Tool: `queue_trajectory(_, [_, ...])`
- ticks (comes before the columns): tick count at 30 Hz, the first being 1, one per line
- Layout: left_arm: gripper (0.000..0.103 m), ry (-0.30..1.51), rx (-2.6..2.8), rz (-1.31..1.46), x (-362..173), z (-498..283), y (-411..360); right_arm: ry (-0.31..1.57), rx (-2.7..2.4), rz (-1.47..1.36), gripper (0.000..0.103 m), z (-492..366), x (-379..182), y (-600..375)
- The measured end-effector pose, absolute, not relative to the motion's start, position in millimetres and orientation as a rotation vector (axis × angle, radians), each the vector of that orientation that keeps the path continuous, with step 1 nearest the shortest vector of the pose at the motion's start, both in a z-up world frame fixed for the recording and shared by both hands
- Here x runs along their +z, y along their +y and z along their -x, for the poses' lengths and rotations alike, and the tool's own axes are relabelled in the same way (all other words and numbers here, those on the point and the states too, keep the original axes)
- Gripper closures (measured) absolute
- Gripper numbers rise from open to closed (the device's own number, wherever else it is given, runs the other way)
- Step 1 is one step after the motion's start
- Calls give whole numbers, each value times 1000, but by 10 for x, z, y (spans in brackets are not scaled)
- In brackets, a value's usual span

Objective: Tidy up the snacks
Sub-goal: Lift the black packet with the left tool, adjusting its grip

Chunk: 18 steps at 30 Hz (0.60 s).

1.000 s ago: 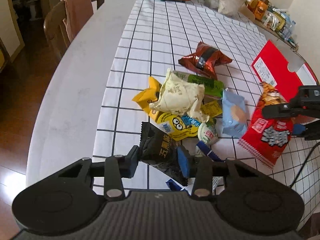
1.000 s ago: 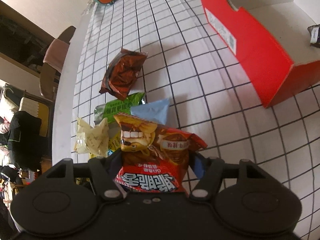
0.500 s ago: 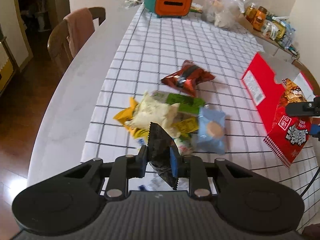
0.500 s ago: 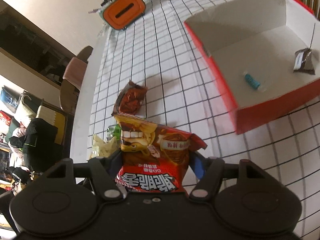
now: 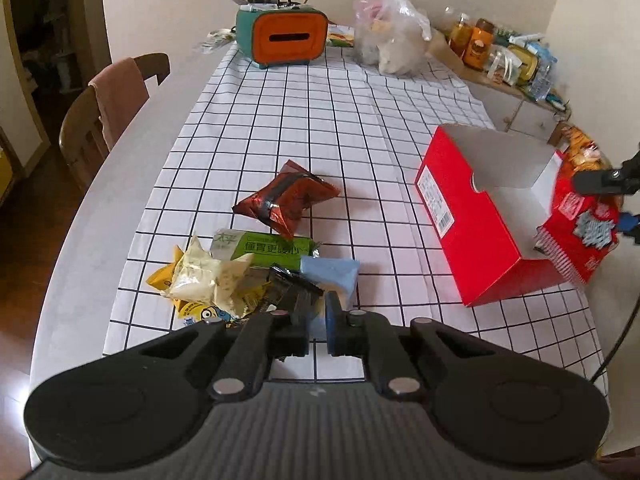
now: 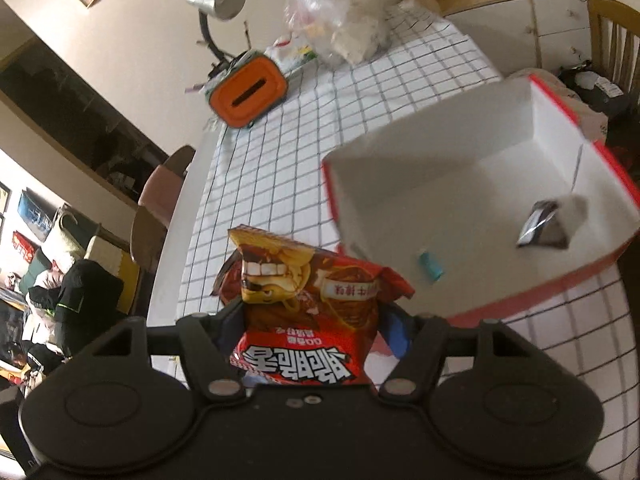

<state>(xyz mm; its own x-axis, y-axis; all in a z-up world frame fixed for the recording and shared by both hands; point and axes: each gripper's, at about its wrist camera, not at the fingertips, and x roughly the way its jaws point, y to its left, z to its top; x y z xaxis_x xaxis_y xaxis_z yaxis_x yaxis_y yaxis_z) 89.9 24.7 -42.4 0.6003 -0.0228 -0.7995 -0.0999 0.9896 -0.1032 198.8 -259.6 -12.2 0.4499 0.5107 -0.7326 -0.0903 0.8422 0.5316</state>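
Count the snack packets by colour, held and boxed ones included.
Red: 2, dark red foil packet, red chip bag in right gripper.
Black: 2, black packet in left gripper, dark packet in red cardboard box.
Green packet: 1
Cream packet: 1
Light blue packet: 1
Yellow packet, part buried: at least 1
Total: at least 8

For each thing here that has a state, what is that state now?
Left gripper: shut on black packet.
Right gripper: shut on red bag, lifted beside the box.
Red box: open, holding a dark packet and a small blue item.
Brown packet: lying on the cloth, apart from the pile.
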Motion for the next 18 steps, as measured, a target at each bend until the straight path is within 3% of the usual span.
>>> queue_trajectory(10, [90,1022,51,184,-720,-1075,314,1056,419,-469,34,-1966,-180,-2821])
queue_trajectory(13, [75,1052,36,172,-831,-1139,381,1065,431,-468,34,-1925,-209,-2746])
queue_trajectory(15, [56,1067,17,171,-888,-1179,430,1074,439,-470,34,-1888,-243,-2667])
queue_trajectory(16, [36,1068,8,170,-908,-1196,452,1078,442,-471,34,-1870,-263,-2626])
queue_trajectory(17, [28,1064,-3,163,-929,-1211,477,1082,443,-469,34,-1848,-282,-2577])
queue_trajectory(18, [28,1058,-16,148,-952,-1228,496,1086,444,-469,34,-1833,-301,-2534])
